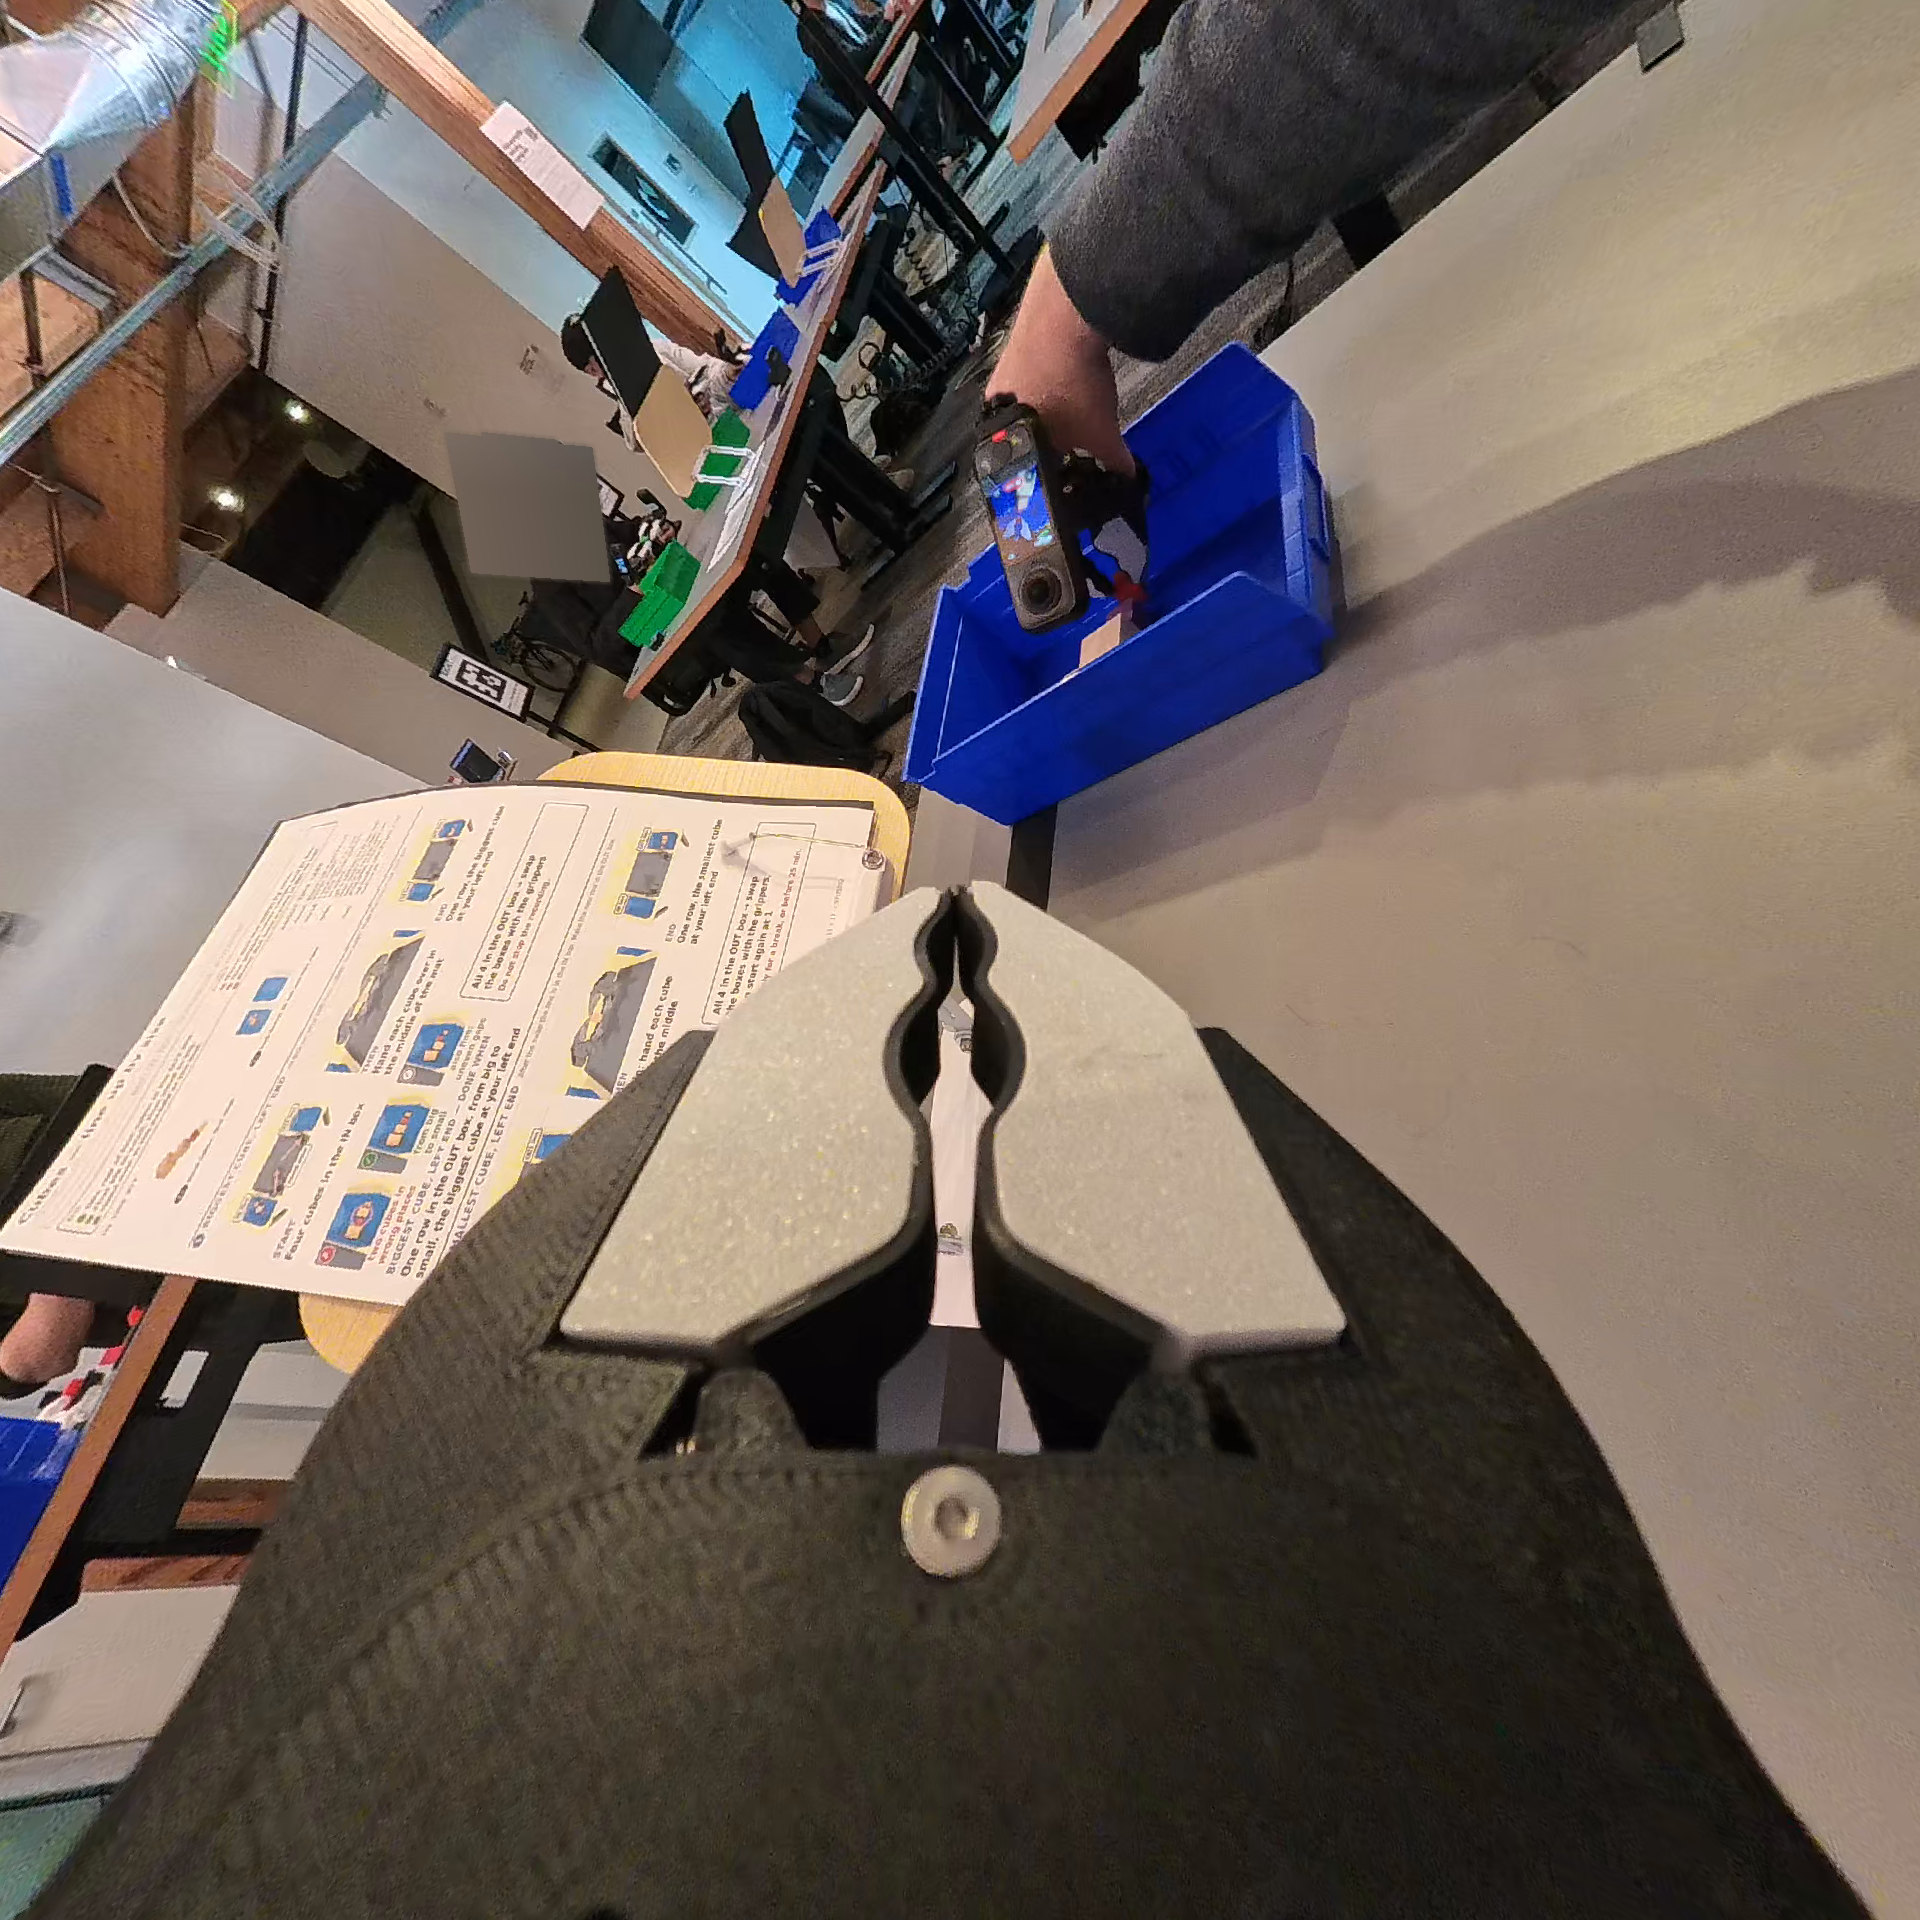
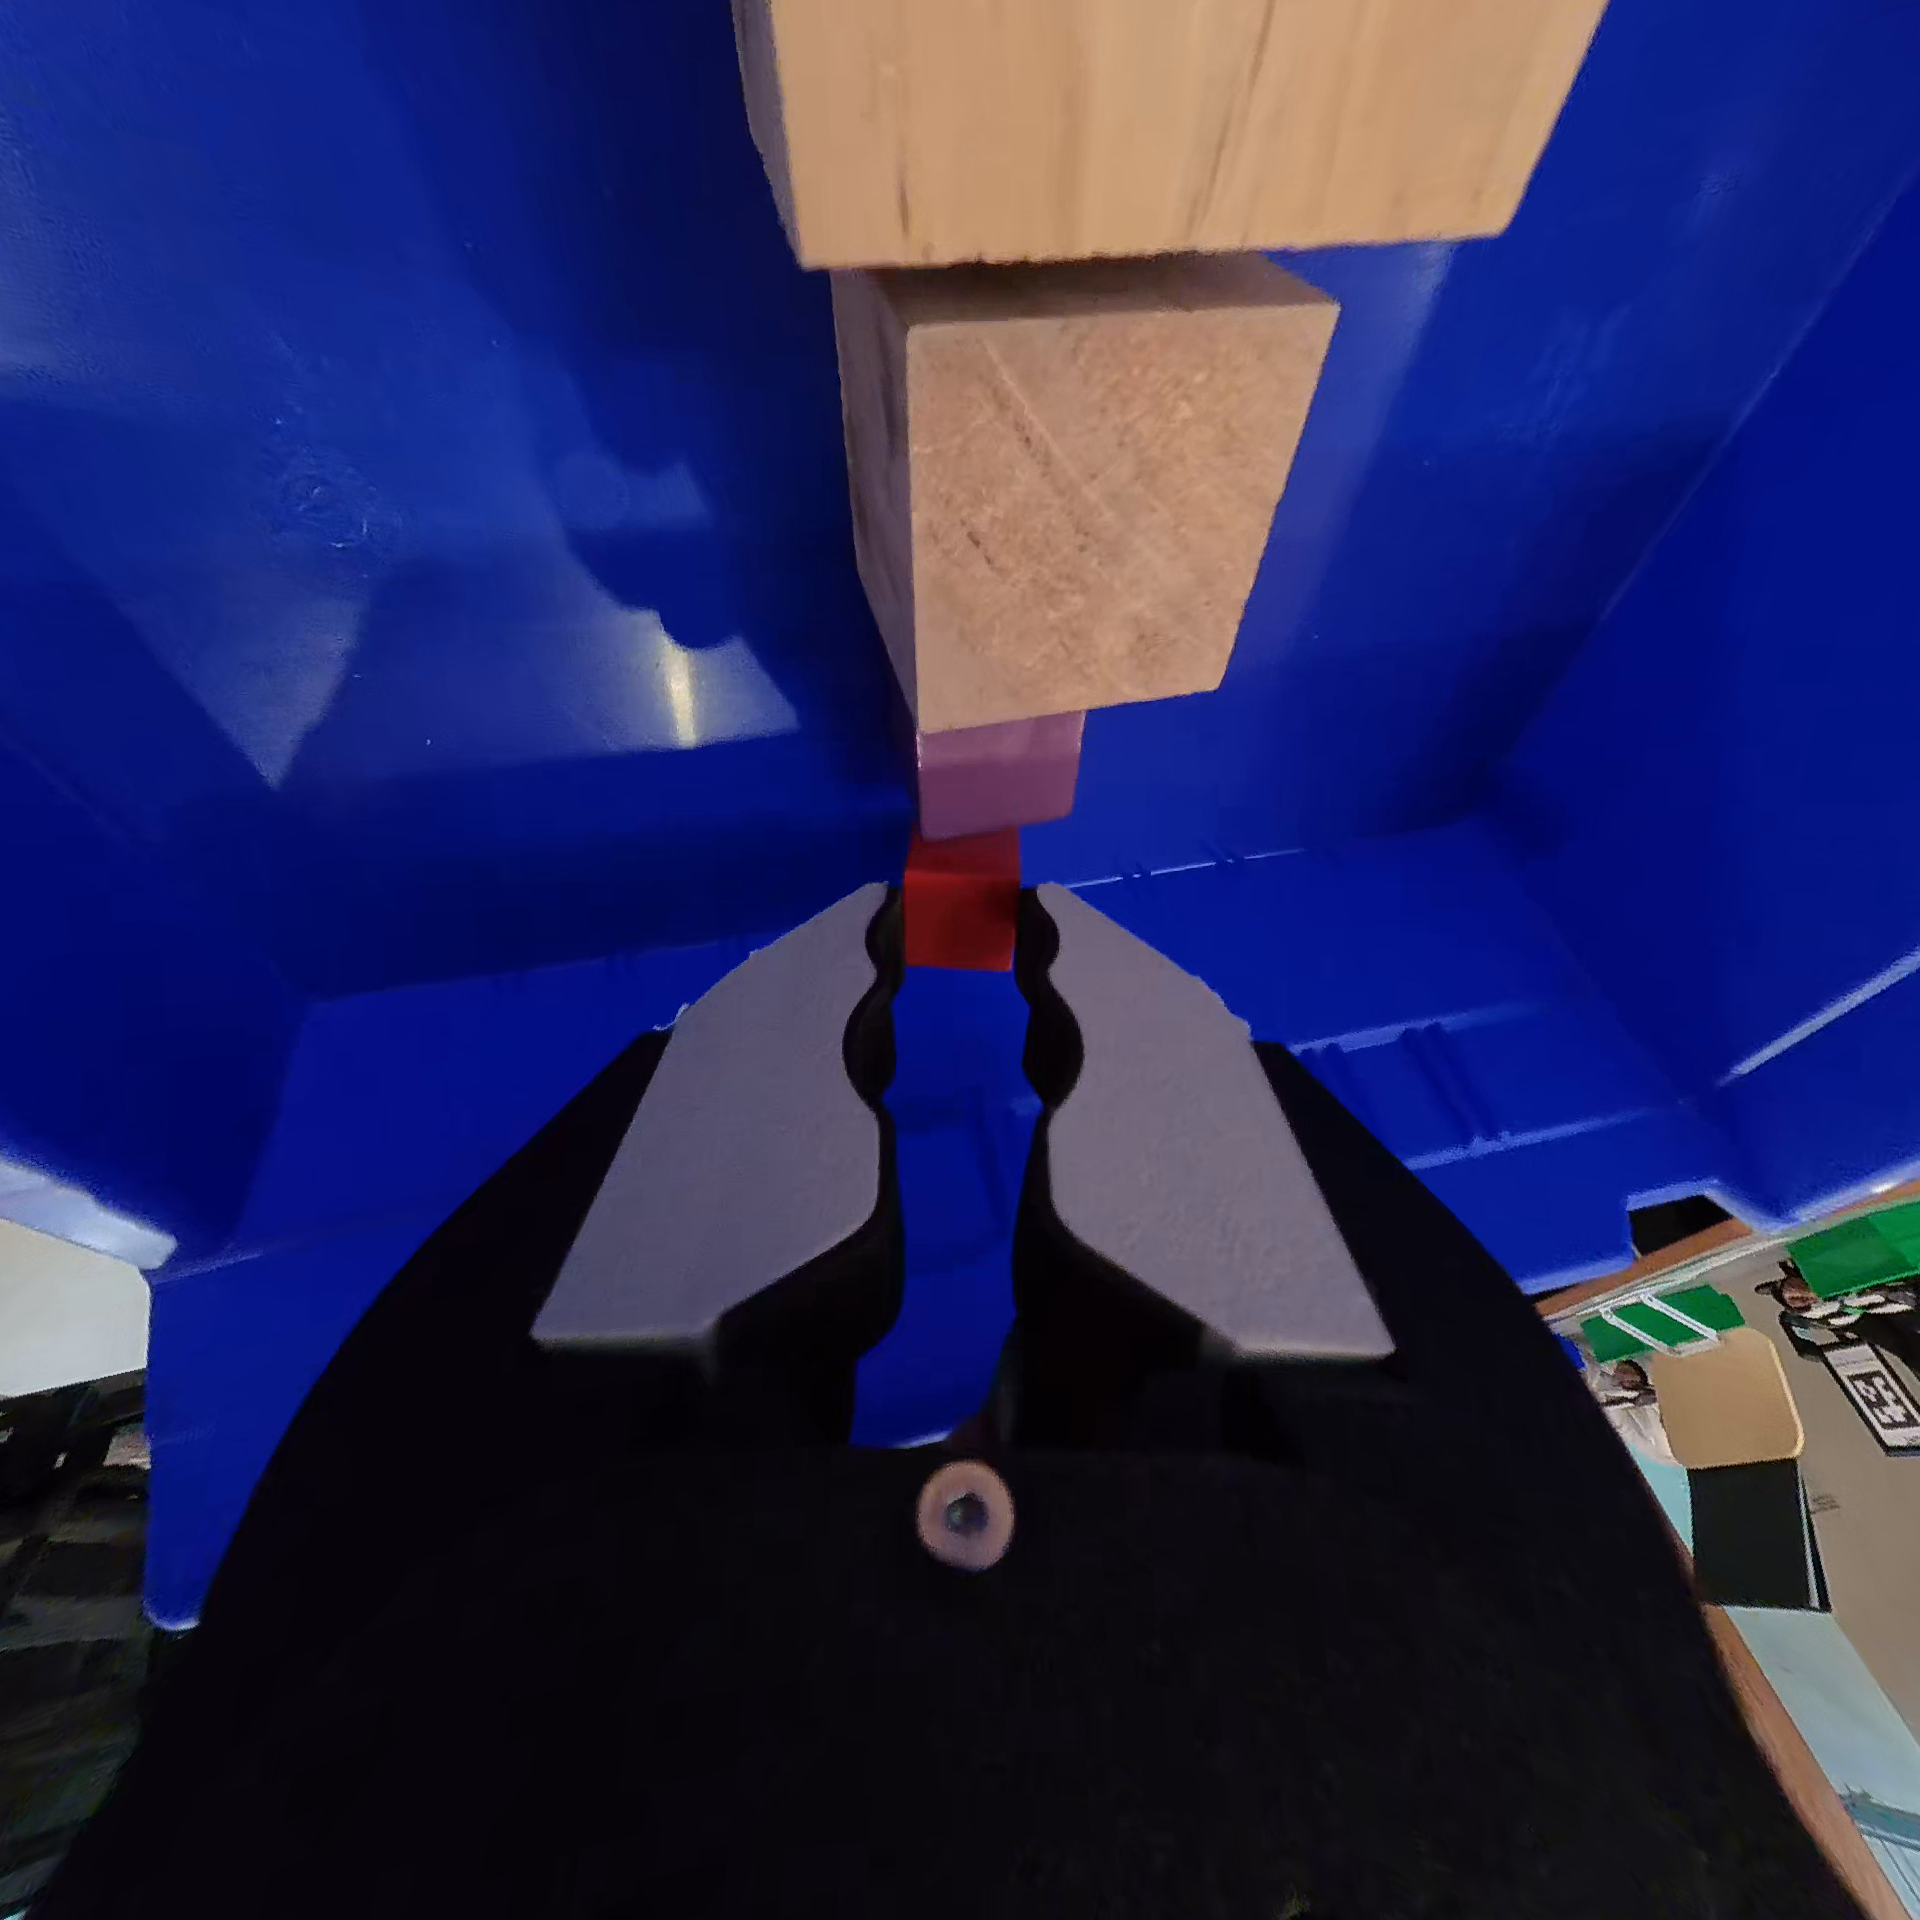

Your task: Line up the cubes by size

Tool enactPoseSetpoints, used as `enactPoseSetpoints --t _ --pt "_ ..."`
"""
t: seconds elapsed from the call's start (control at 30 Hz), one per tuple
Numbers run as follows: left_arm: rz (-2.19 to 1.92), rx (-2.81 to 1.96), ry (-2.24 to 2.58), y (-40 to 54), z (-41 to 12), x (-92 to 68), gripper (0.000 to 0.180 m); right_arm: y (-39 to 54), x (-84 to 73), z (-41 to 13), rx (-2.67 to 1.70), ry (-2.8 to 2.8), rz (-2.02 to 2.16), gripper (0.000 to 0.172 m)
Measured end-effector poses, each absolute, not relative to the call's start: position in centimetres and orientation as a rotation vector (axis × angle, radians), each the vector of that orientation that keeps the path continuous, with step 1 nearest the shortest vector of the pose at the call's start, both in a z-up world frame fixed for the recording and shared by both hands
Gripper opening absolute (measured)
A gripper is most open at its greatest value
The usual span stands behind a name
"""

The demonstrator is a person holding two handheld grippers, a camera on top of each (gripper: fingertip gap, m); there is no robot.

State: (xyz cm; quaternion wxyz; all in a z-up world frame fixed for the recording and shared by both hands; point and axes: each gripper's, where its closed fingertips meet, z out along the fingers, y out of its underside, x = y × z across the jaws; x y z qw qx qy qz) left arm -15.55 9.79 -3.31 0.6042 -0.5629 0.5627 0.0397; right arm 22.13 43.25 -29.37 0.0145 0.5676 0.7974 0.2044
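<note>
Four cubes: all in one row inside the blue plastic bin (image 2: pixel 416 520), counted in the right wrist view.
Wooden cubes: two — large pale wooden cube (image 2: pixel 1143 125) at the far end, medium brown wooden cube (image 2: pixel 1081 499) right against it.
Coloured cubes: two — small purple cube (image 2: pixel 992 779) next, then smallest red cube (image 2: pixel 961 914) at the near end, touching the purple one.
Row order: big to small, running toward the camera.
Right gripper (image 2: pixel 958 925): clenched on the red cube, both black pads pressed on its sides, down inside the bin.
Left gripper (image 1: pixel 958 909): fingertips closed together on nothing, hovering over the grey tabletop (image 1: pixel 1558 935).
Bin from the left wrist view: one, on the tabletop, with a hand (image 1: pixel 1060 384) reaching in.
Instruction sheet: one white printed sheet (image 1: pixel 468 1018) on a light wooden board (image 1: pixel 727 774), beside the bin.
</note>
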Motion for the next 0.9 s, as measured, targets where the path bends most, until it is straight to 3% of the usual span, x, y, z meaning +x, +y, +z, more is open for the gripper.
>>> enactPoseSetpoints --t 0.53,0.67,0.9 --pt "0.086 -1.315 1.323 9.9 -3.8 -15.2 0.000 44.1 22.6 -29.8 1.718 2.440 0.711 0.020" --pt "0.084 -1.316 1.327 9.9 -3.8 -15.2 0.000 44.1 22.4 -29.8 1.748 2.444 0.693 0.029" --pt "0.083 -1.306 1.330 9.9 -3.7 -14.9 0.000 43.9 21.3 -24.8 1.883 2.525 0.823 0.033"
